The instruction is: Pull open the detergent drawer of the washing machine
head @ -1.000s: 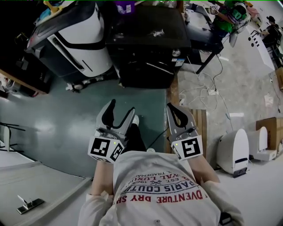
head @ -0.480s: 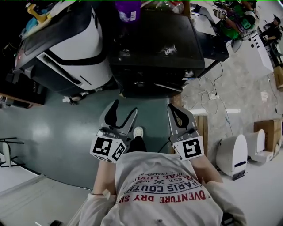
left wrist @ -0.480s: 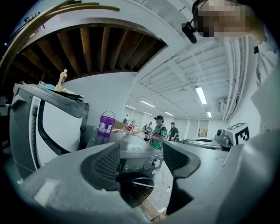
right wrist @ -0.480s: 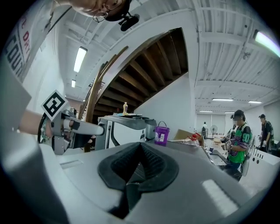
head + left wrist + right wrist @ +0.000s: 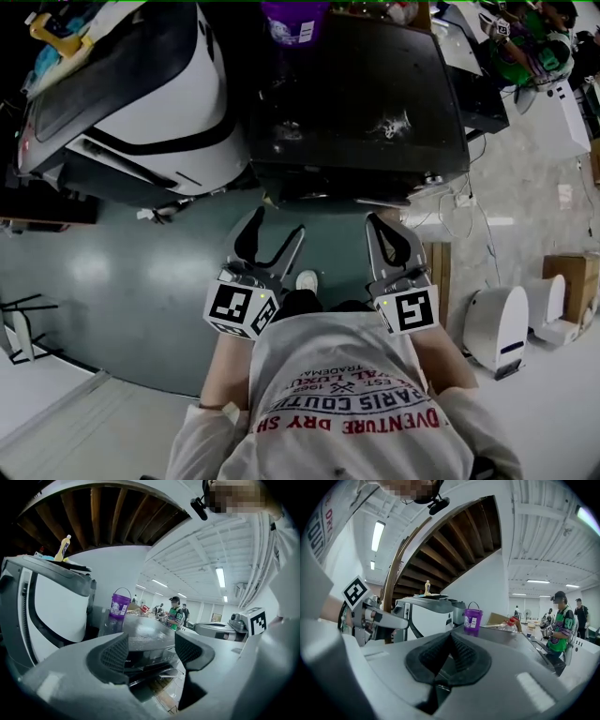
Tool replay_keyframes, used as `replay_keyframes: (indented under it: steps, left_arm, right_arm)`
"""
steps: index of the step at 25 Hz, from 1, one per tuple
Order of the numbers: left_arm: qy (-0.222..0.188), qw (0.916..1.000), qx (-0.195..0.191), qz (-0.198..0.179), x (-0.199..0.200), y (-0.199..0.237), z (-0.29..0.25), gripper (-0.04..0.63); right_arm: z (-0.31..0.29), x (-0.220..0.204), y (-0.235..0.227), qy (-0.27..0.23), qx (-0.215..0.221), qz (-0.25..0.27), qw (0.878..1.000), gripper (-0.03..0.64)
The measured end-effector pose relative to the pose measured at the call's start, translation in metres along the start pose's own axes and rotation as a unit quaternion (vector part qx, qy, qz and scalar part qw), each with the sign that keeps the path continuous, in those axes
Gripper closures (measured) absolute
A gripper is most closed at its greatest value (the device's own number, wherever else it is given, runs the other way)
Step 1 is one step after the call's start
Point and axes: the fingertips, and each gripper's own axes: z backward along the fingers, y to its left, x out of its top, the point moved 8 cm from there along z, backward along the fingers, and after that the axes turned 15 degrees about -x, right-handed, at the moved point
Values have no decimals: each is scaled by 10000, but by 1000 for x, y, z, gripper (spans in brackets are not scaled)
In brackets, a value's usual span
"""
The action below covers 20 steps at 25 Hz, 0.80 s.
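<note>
Presently short of the washer [image 5: 356, 103], drawer untouched.
My left gripper [image 5: 277, 225] stands wide and empty, right gripper [image 5: 386, 225] closed on nothing; the drawer should sit in the dark front panel, not yet distinguishable. Expect stiff, light plastic on a slide: hook its front recess, pull straight.

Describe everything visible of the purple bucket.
The purple bucket is small, looks like plastic, and bears a white label on its side. Its thin handle stands raised in an arch. It sits upright on the dark machine, on its top near the far left corner. Its contents are not visible.
</note>
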Motion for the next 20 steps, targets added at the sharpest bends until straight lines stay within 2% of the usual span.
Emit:
replay_keyframes:
  steps: [6,9,14,15,17,20]
  left_arm:
    - [184,9980,-101,592,-48,34,-28,287]
    - [255,9946,48,1003,-78,52,-39,287]
    - [509,9935,229,990,-129,74,-58,287]
    - [459,9930,211,1067,-139,80,-62,287]
    - [131,9890,111,1469,-154,91,-70,287]
    - [-580,9708,-190,2320,-164,104,-82,287]
  right_arm:
    - [-41,-42,-4,182,237,-217,9993,615]
    - [-60,-65,-6,250,349,-331,9985,615]
    - [-80,-109,-9,302,351,-246,9986,615]
    - [-84,-119,-8,341,357,-244,9985,615]
    - [-90,-137,-4,439,416,-269,9978,615]
    - [-98,-153,6,560,537,-417,9961,615]
